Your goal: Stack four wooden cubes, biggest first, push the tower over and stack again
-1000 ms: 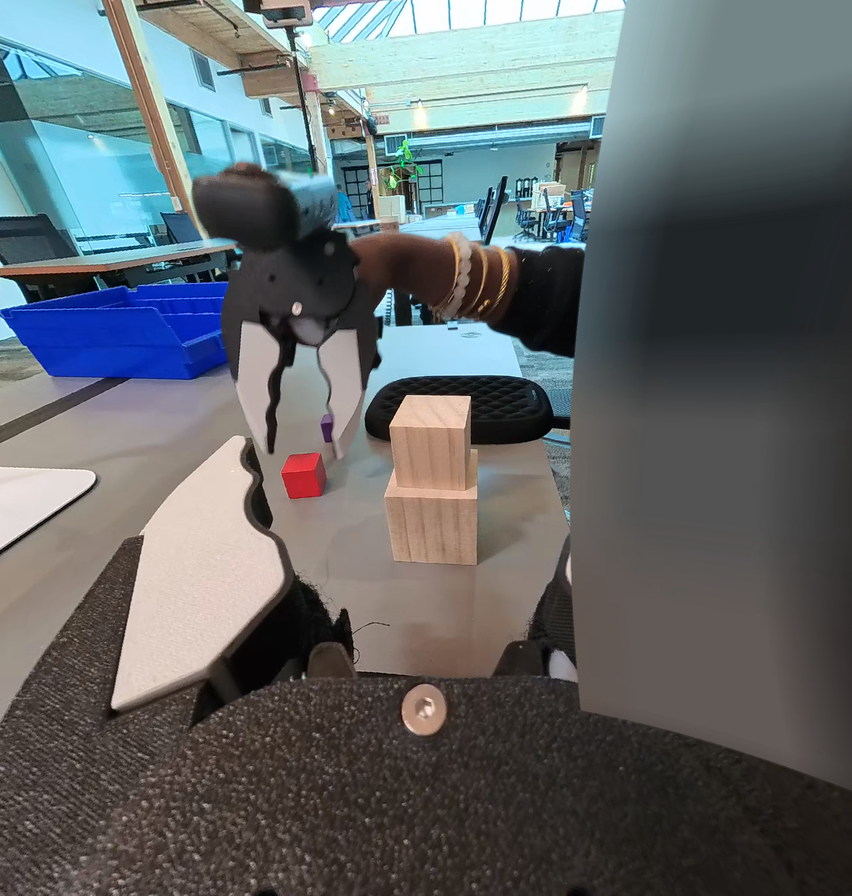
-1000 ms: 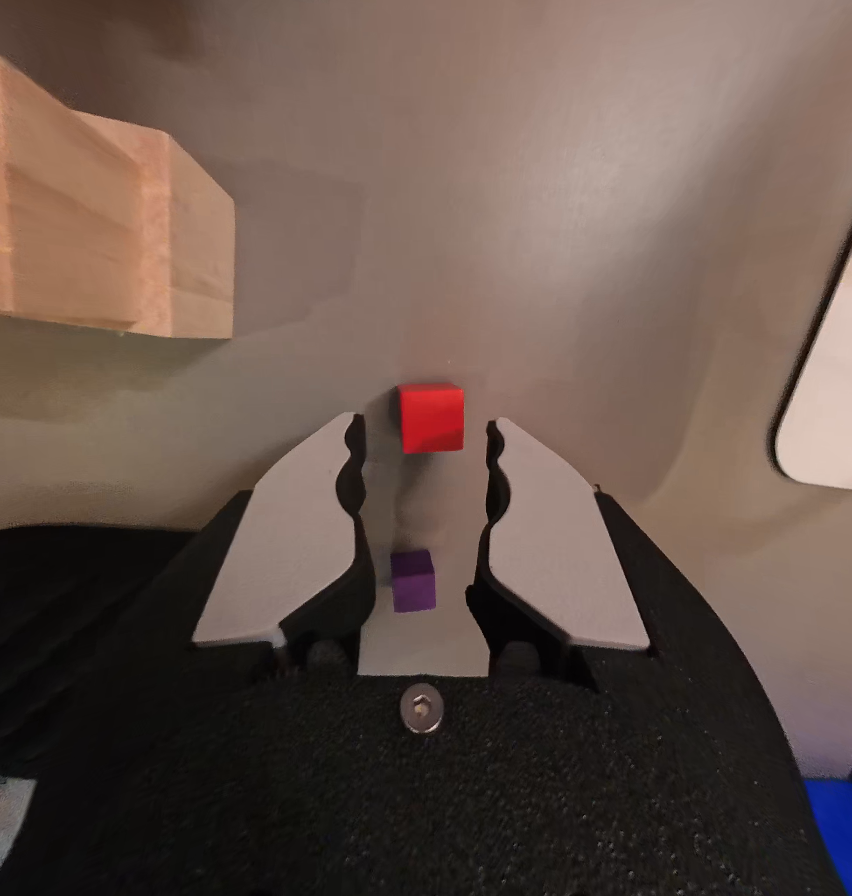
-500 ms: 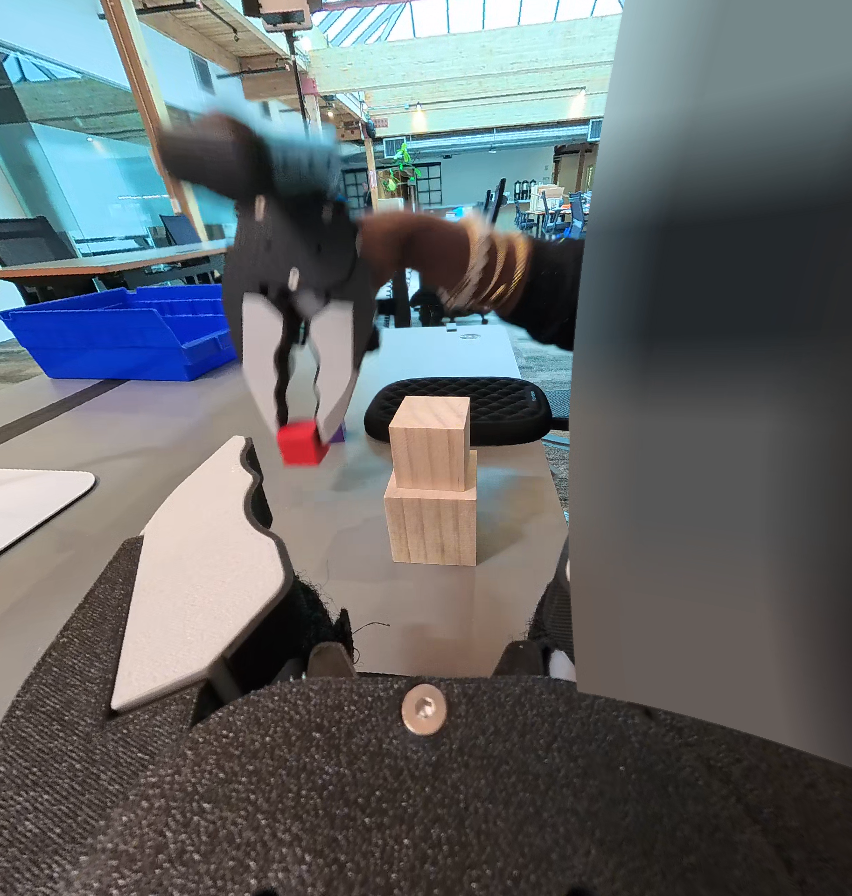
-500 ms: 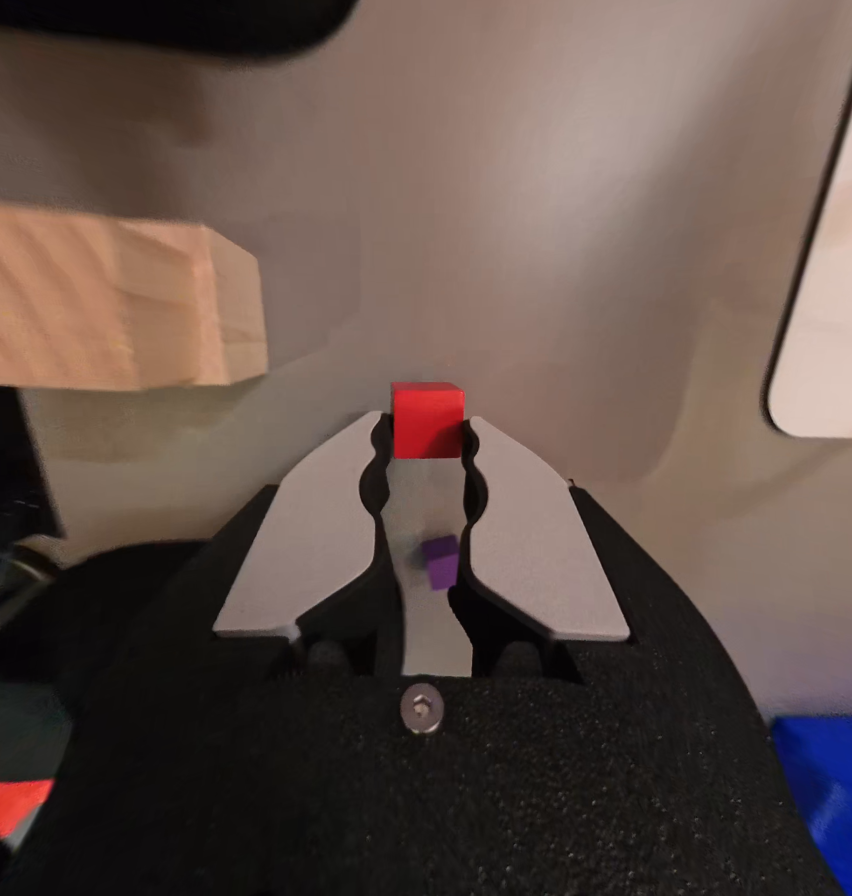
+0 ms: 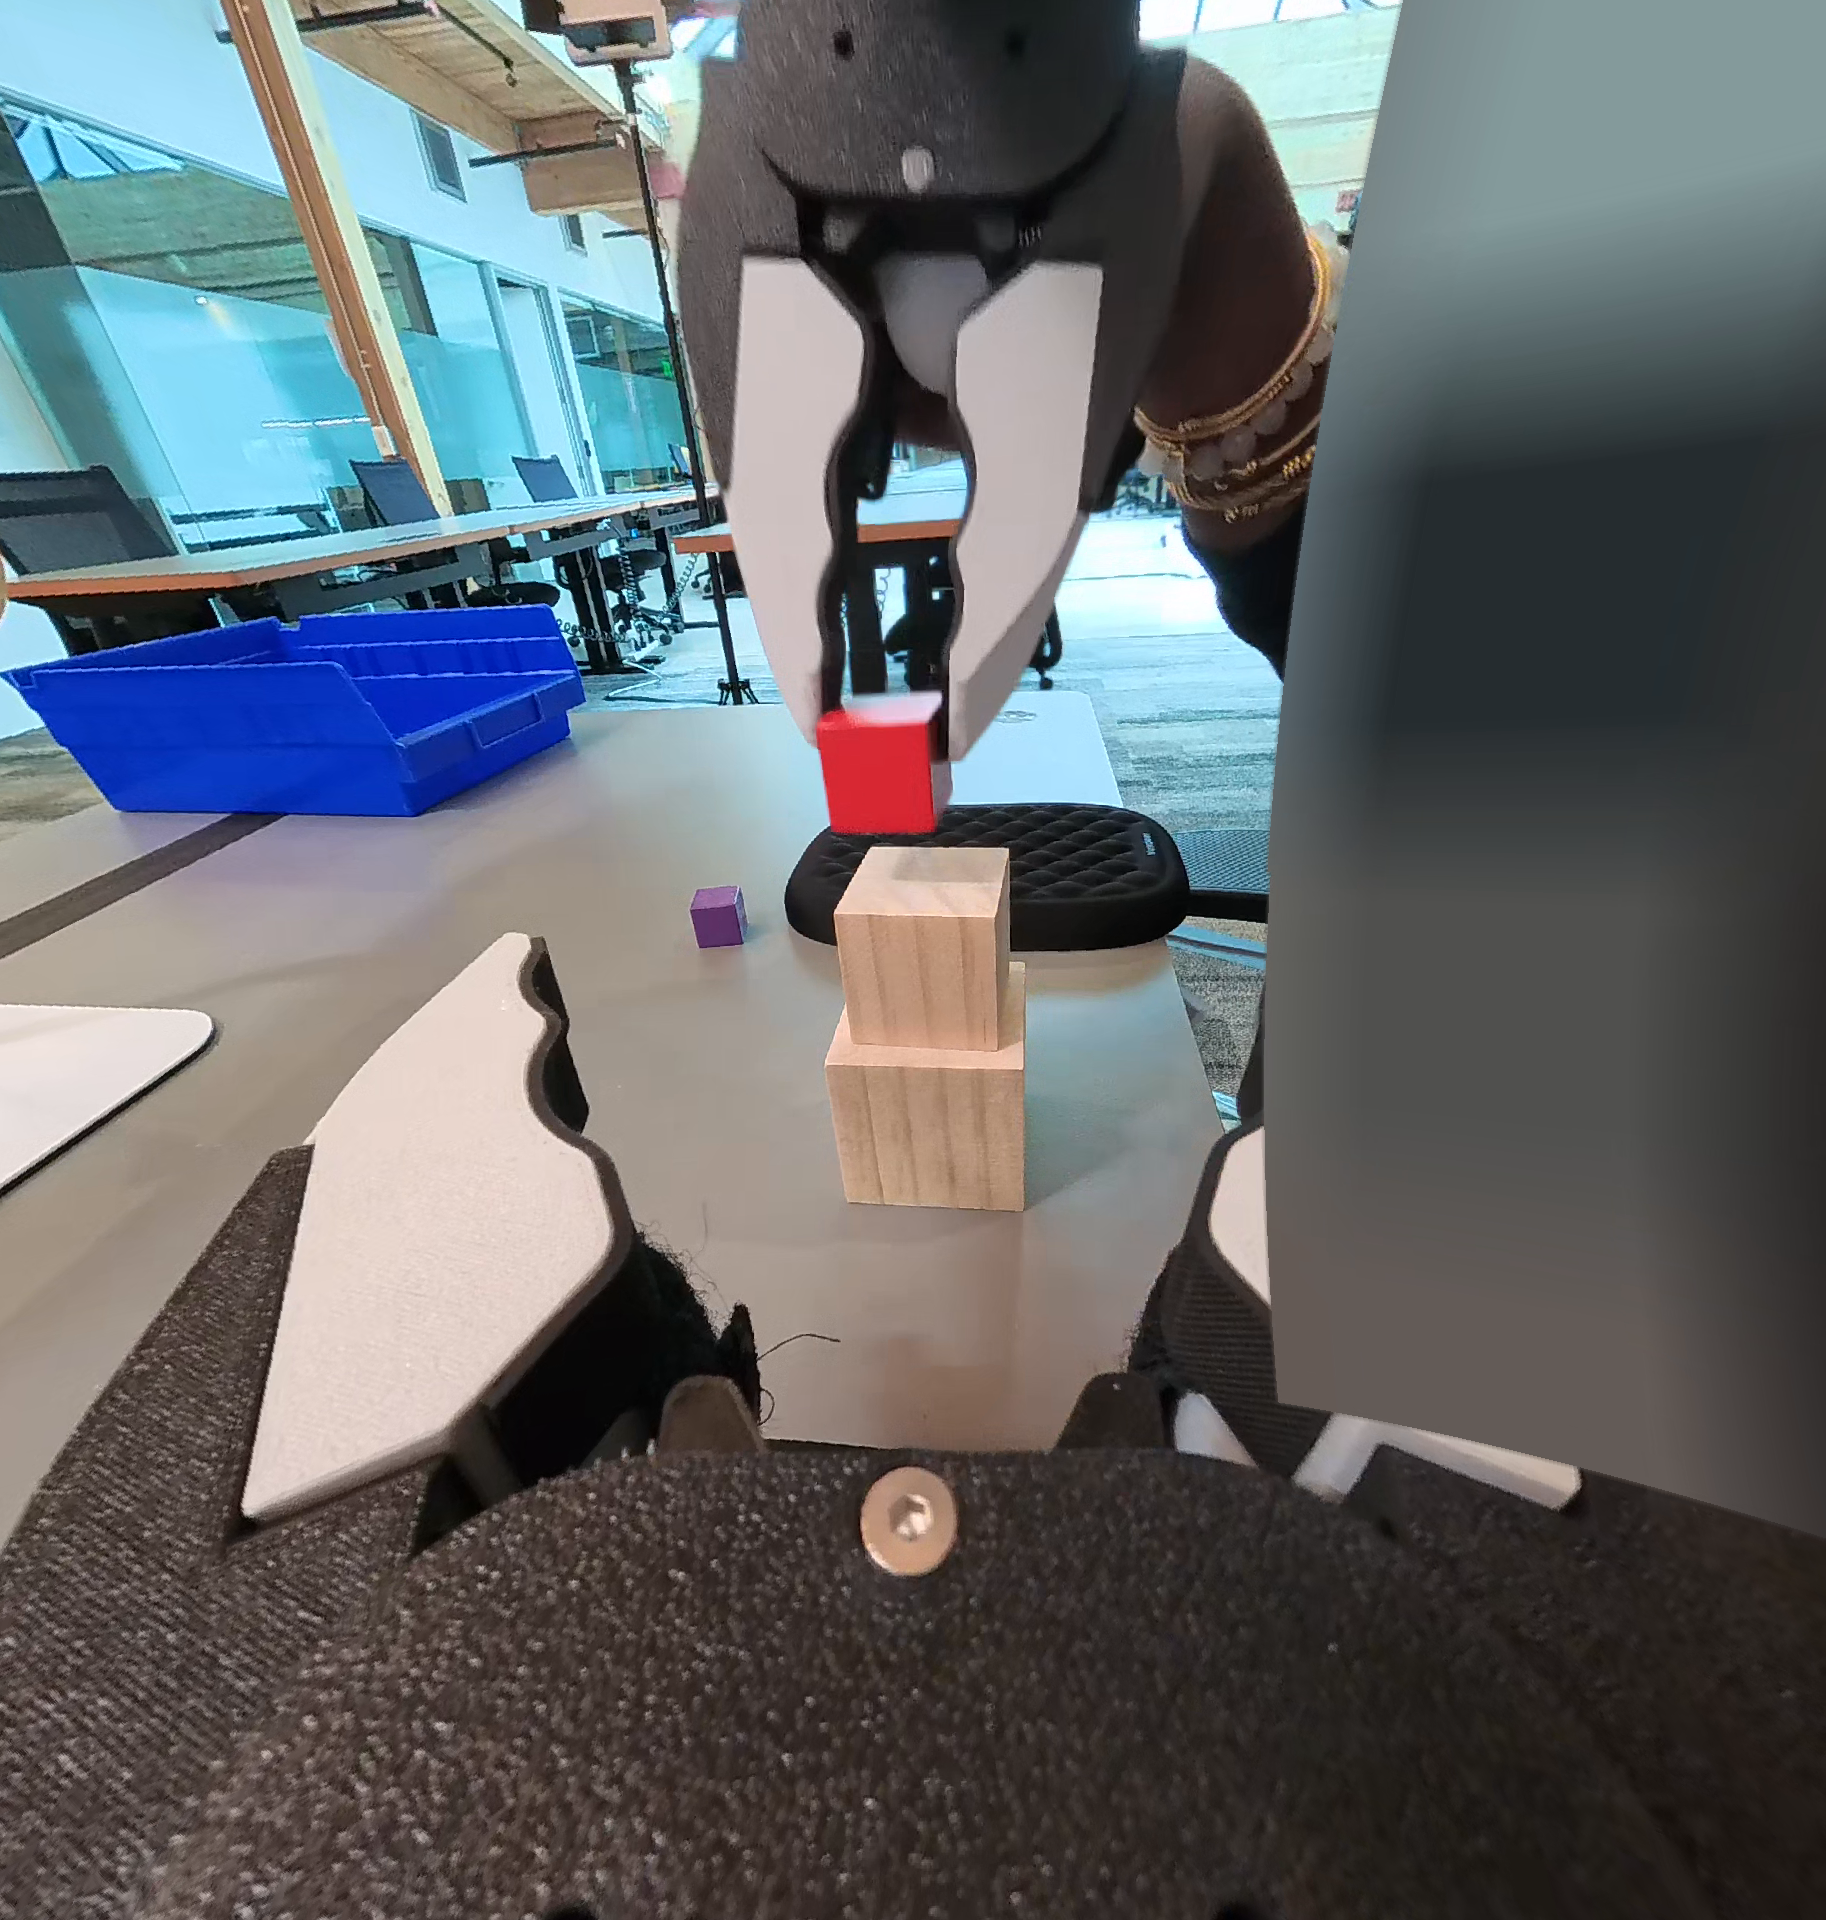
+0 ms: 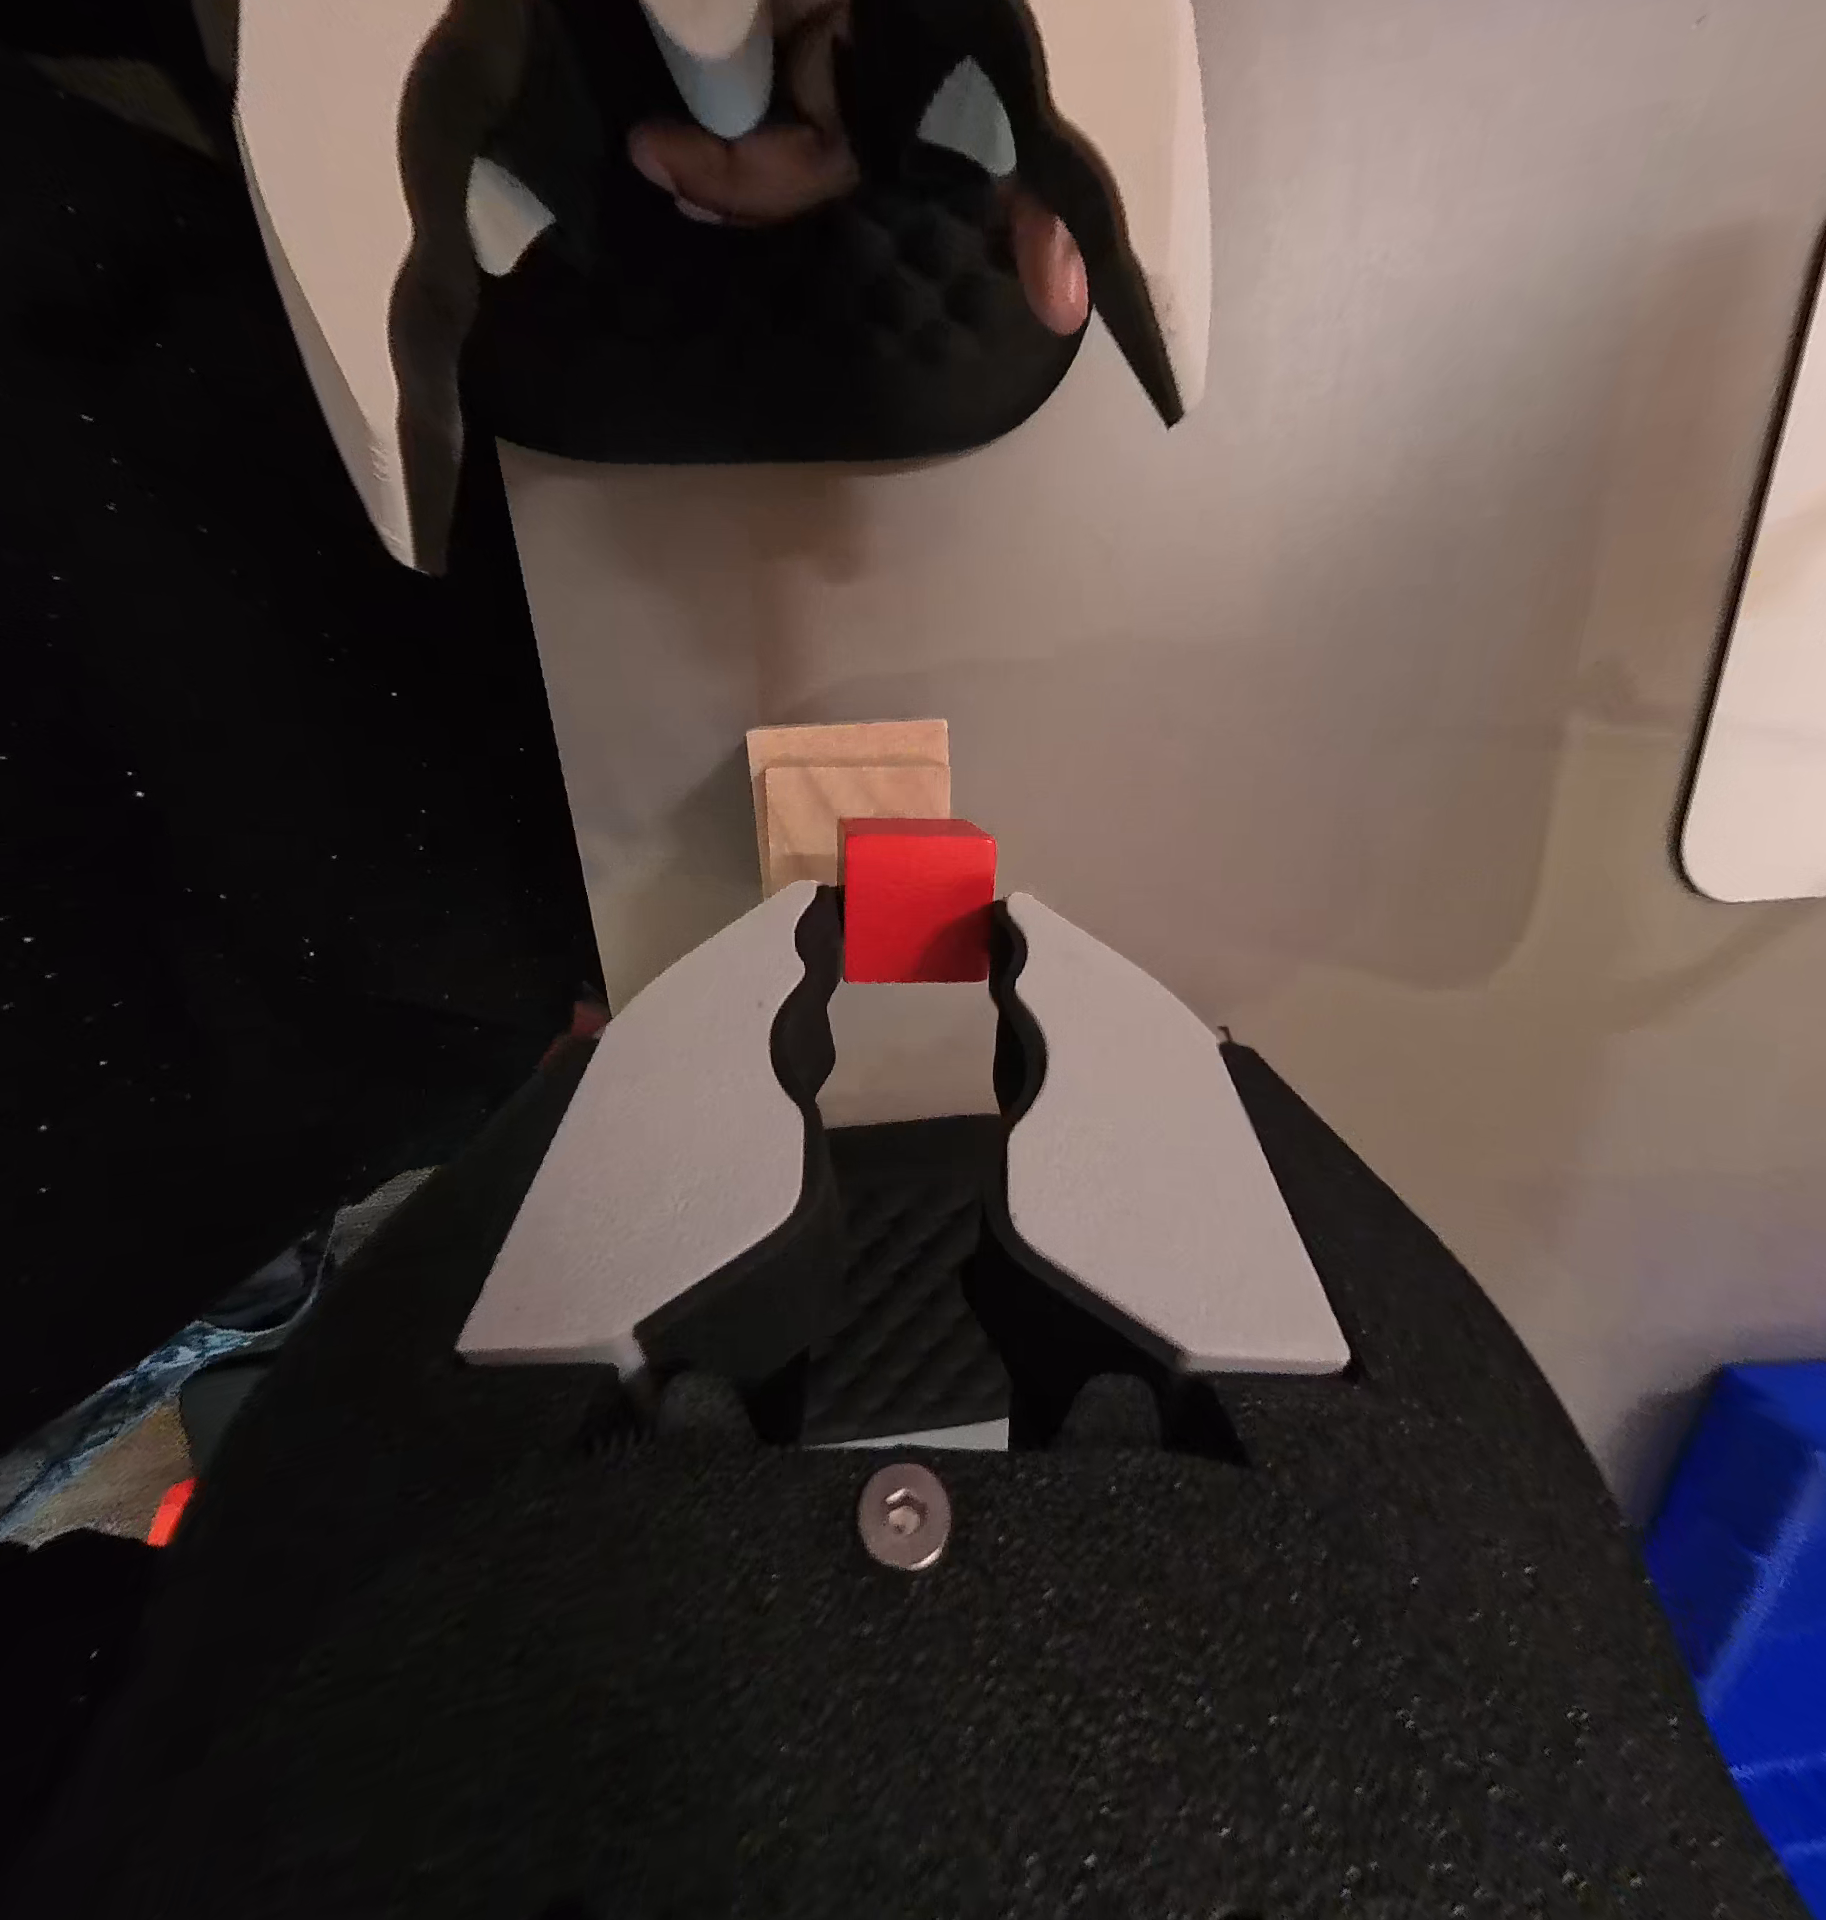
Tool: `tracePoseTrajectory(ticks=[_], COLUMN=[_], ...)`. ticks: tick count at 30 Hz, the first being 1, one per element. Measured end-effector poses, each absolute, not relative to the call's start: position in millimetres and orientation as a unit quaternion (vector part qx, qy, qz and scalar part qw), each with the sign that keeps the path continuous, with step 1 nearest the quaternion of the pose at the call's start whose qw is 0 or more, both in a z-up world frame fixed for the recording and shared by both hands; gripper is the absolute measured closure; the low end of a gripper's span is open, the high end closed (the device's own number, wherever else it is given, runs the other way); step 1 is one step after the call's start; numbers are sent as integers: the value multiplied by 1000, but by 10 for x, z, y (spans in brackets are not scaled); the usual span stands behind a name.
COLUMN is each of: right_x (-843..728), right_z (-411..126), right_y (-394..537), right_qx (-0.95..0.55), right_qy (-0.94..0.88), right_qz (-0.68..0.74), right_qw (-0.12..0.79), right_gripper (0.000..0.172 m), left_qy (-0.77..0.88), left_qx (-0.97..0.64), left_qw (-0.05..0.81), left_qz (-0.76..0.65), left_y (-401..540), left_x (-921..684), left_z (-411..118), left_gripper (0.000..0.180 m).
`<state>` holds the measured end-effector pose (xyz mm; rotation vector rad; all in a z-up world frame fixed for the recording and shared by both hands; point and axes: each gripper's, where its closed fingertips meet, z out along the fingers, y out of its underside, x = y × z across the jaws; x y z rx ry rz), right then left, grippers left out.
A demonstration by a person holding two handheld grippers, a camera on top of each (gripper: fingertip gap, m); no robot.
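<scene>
Left wrist view: your left gripper (image 5: pixel 893 1049) stands low over the grey table (image 5: pixel 473 904) with its jaws spread wide and nothing between them; only one white finger (image 5: pixel 441 1216) shows clearly, the other is mostly hidden behind a blurred patch. Straight ahead sit two wooden cubes, the upper wooden cube (image 5: pixel 924 945) stacked on the lower wooden cube (image 5: pixel 930 1127) and shifted slightly off square. Your right gripper (image 5: pixel 883 717) hangs above them, pointing down, its tips pinching a red cube (image 5: pixel 878 769) that is held just above the upper cube, apart from it. A small purple cube (image 5: pixel 719 916) lies on the table to the left of the stack. A black quilted pad (image 5: pixel 1075 873) lies behind it, a blue bin (image 5: pixel 296 717) far left.

Right wrist view: looking down, your right gripper (image 6: pixel 917 920) has both pads pressed on the red cube (image 6: pixel 917 899) at its sides. The wooden stack (image 6: pixel 847 800) shows below, partly covered by the red cube. Your left gripper's fingers (image 6: pixel 317 260) show at the top, wide apart
</scene>
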<state>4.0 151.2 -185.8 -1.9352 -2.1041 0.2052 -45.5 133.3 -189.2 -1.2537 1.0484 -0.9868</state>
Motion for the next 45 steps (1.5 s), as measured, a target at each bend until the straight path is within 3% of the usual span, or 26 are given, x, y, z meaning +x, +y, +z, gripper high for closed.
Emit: tracePoseTrajectory(ticks=[18, 24, 30, 37, 45], right_x=[31, 50, 493, 1034, 1052], right_z=[-2021, -1908, -1730, -2309, -2693], right_y=[1448, 1481, 1977, 2351, 2576], right_qx=[-667, -670, -699, -682, -610], right_qy=[-731, -720, -667, -681, -745], right_qz=[74, 97, 109, 128, 154], right_qw=[122, 153, 233, 234, 222], right_gripper=[145, 119, 119, 121, 135], left_qy=[448, 448, 449, 448, 444], left_qx=[-534, -534, -533, -535, -537], left_qw=[578, 579, 579, 578, 579], left_qz=[-424, -423, -422, -423, -424], left_y=[1329, 1327, 1324, 1330, 1340], left_x=[-459, -460, -460, -458, -465], left_z=[-1887, -1885, -1887, -1891, -1885], left_gripper=[58, 58, 58, 59, 60])
